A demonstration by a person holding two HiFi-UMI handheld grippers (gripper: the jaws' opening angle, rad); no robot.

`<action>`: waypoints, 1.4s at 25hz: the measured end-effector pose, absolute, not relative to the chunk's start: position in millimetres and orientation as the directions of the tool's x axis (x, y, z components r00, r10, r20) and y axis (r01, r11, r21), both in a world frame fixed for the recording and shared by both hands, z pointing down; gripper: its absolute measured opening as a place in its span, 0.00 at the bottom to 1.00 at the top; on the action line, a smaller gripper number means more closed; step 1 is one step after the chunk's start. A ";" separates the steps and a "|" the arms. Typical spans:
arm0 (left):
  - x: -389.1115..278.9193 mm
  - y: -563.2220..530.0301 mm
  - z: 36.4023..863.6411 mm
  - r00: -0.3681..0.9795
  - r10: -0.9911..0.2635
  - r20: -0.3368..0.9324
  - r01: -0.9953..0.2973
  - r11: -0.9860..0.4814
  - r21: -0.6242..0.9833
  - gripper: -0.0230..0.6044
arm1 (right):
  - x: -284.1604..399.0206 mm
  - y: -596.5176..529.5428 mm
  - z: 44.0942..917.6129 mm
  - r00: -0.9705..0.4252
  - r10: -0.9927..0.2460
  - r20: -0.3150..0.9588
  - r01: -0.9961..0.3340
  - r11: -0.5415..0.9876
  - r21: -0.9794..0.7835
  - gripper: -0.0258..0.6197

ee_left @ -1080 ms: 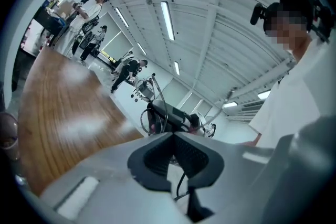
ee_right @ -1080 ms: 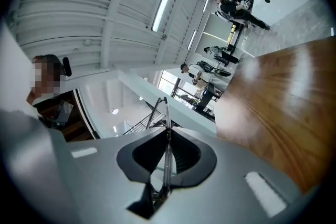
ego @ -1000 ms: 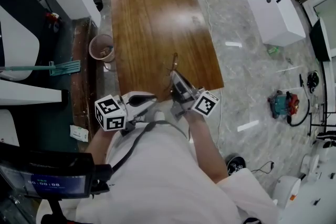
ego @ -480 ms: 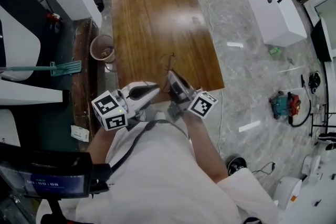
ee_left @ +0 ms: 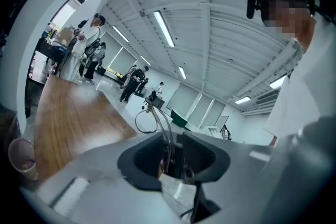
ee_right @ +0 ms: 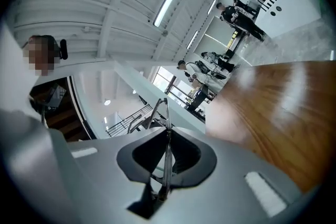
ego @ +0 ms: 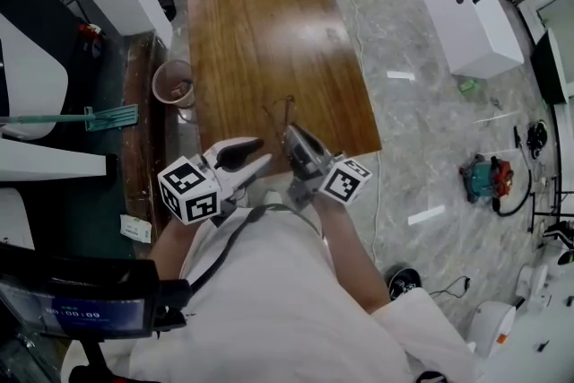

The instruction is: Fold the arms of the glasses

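Pink bucket [ego: 157, 78] on the floor left of the table [ego: 269, 22], something brownish inside; my left gripper [ego: 264, 150] is opening, jaws wide, pressing nothing; the glasses [ego: 290, 110] stand over the table's near edge, pinched narrow in my right gripper [ego: 290, 133].

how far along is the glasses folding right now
Done: the glasses are held over the table's near edge, pinched in the right gripper. In hand: the left gripper is beside them, its jaws opening with nothing pressed between them. Left: I can't tell whether either side is folded. One thin arm seems to angle out from the frame, so folding probably isn't finished.
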State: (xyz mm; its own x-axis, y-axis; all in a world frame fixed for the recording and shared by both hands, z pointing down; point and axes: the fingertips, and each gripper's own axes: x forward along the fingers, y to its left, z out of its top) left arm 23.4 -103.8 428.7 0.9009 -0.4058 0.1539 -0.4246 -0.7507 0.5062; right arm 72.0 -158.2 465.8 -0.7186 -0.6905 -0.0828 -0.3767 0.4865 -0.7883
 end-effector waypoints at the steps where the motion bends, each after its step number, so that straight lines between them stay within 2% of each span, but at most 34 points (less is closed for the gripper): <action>1: 24.8 -101.2 425.9 0.906 -0.399 0.142 -0.414 -0.764 0.496 0.16 | 72.8 -158.3 464.7 -0.722 -0.687 -0.081 -0.381 0.492 -0.782 0.09; 2: 26.6 -100.4 422.1 0.911 -0.394 0.123 -0.401 -0.773 0.491 0.05 | 71.4 -157.7 462.8 -0.728 -0.680 -0.081 -0.384 0.503 -0.774 0.09; 5: 32.3 -106.2 415.7 0.915 -0.395 0.082 -0.381 -0.778 0.500 0.05 | 61.1 -154.0 457.4 -0.750 -0.657 -0.081 -0.389 0.537 -0.749 0.09; 11: 35.6 -121.7 418.2 0.907 -0.412 0.082 -0.392 -0.758 0.522 0.05 | 48.9 -150.3 451.7 -0.769 -0.634 -0.080 -0.389 0.565 -0.728 0.09; 16: 39.6 -121.7 415.0 0.920 -0.391 0.032 -0.340 -0.754 0.563 0.05 | 45.4 -144.0 447.5 -0.796 -0.596 -0.106 -0.342 0.587 -0.734 0.08; 20: 40.4 -119.2 413.9 0.921 -0.389 0.017 -0.326 -0.748 0.578 0.05 | 50.3 -144.4 450.5 -0.801 -0.592 -0.093 -0.353 0.591 -0.725 0.08; 28: 35.7 -125.9 423.9 0.914 -0.404 0.038 -0.343 -0.718 0.605 0.05 | 45.9 -146.8 452.6 -0.829 -0.553 -0.083 -0.333 0.607 -0.722 0.08; 35: 19.3 -138.8 450.4 0.877 -0.469 0.100 -0.425 -0.663 0.616 0.05 | 50.4 -171.6 483.1 -0.831 -0.555 0.026 -0.426 0.607 -0.671 0.08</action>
